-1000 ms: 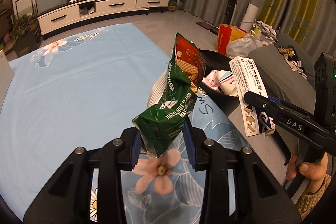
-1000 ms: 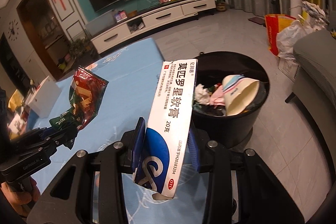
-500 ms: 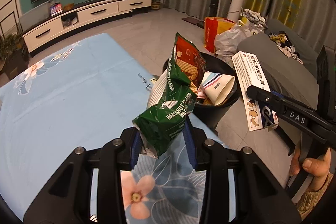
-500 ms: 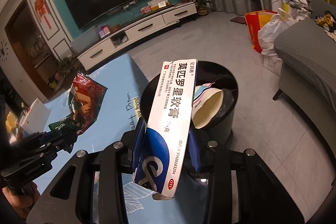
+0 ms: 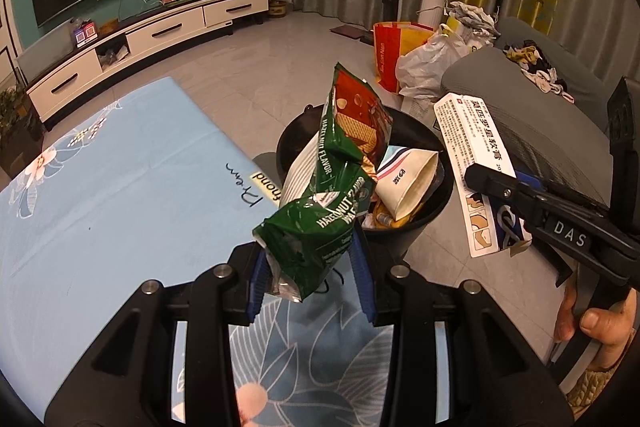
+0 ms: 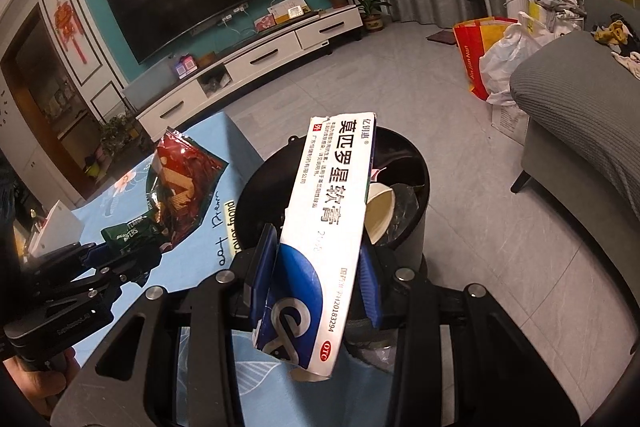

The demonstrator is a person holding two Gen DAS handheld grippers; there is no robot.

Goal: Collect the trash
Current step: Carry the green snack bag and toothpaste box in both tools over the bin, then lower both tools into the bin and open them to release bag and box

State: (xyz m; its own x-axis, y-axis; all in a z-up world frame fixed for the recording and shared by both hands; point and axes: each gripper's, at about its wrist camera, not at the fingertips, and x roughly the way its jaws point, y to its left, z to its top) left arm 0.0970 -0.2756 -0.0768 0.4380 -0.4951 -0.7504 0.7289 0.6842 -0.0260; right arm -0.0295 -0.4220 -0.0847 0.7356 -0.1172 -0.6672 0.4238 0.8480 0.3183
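My left gripper (image 5: 310, 269) is shut on a crumpled green and red wafer wrapper (image 5: 332, 183), held upright above the table's right edge, just short of the black trash bin (image 5: 434, 217). The wrapper also shows in the right wrist view (image 6: 180, 187). My right gripper (image 6: 316, 281) is shut on a white and blue medicine box (image 6: 324, 235), held in front of the bin (image 6: 412, 247). The box also shows in the left wrist view (image 5: 476, 167), right of the bin. A paper cup (image 5: 404, 181) and other trash lie in the bin.
A table with a light blue flowered cloth (image 5: 120, 187) lies to the left. A grey sofa (image 6: 580, 115) stands right of the bin. Red and white bags (image 5: 416, 59) sit on the tiled floor behind. A white TV cabinet (image 5: 140, 39) lines the far wall.
Both grippers have moved forward and right toward the bin with their loads. The bin now looks larger and closer in both views.
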